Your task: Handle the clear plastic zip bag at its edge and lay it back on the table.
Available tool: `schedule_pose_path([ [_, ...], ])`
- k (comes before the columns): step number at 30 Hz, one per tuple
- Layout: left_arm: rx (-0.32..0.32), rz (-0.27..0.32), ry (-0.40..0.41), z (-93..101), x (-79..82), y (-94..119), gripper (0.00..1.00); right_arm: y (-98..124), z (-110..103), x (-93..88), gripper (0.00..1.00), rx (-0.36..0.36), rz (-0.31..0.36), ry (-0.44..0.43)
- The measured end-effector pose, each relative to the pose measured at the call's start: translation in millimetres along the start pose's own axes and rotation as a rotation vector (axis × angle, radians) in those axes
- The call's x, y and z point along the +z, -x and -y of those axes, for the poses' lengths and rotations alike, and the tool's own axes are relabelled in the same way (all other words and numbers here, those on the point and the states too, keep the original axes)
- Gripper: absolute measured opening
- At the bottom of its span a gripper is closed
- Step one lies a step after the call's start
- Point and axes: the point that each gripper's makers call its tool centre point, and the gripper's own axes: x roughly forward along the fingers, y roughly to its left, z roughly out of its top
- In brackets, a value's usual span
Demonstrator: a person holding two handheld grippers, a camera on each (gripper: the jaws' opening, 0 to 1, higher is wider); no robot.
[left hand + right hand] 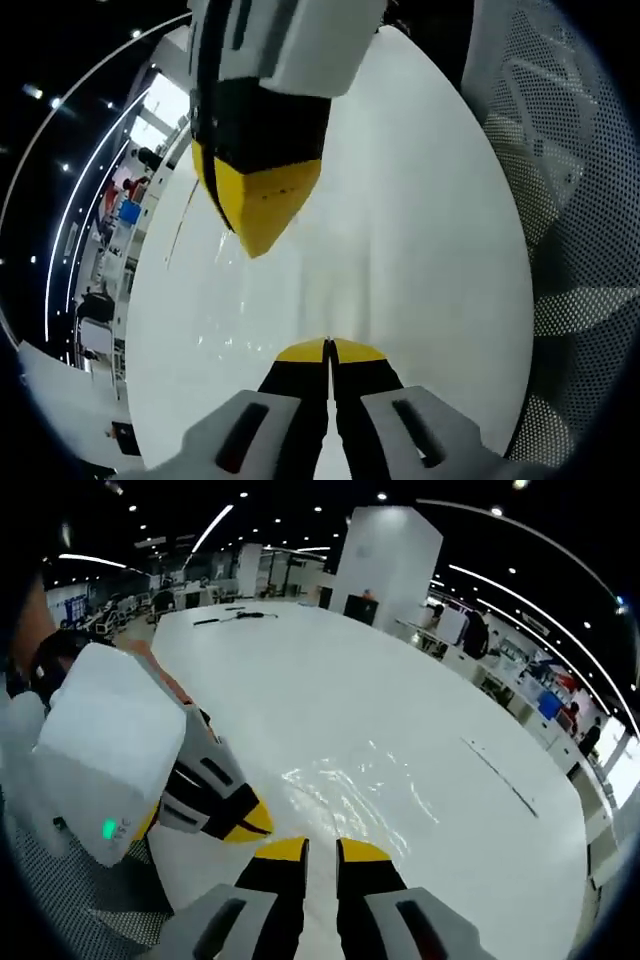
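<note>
The clear plastic zip bag lies flat on the white table and shows mainly as glints and creases. My left gripper is shut, its yellow tips pressed together at the bag's near edge. I cannot tell if film is pinched between them. From the left it enters the right gripper view, low over the table. My right gripper hovers just before the bag with a narrow gap between its jaws and nothing in it. It hangs over the bag in the left gripper view.
A thin dark strip lies on the table beyond the bag. Dark cables rest at the far end. A mesh chair stands close beside the table edge. Office desks and people are past the table.
</note>
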Motion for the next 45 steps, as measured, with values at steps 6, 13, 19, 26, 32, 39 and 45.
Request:
schedule_pose_path([
  [6,0.018,-0.023,0.005,-2.8,-0.5,-4,0.00,7,3,-25.6,0.07,-0.036,-0.010,-0.096],
  [13,-0.037,-0.035,0.075,8.9,-1.3,-5,0.01,4,5,-39.9,0.07,-0.051,-0.014,-0.180],
  [19,-0.078,-0.009,0.145,18.6,2.7,-2,0.16,0,5,-39.7,0.09,-0.052,-0.010,-0.204],
  [26,-0.078,0.046,0.324,14.7,5.8,5,0.25,-3,4,-37.0,0.14,-0.040,0.003,-0.232],
  [32,-0.054,0.055,0.368,12.8,-0.7,14,0.34,-4,9,-34.5,0.28,-0.049,0.022,-0.247],
  [39,-0.064,0.109,0.512,15.6,-3.2,30,0.39,-1,10,-37.1,0.37,-0.045,0.037,-0.271],
  [45,0.019,0.121,0.536,6.6,-20.1,40,0.46,2,12,-44.2,0.44,-0.050,0.042,-0.294],
])
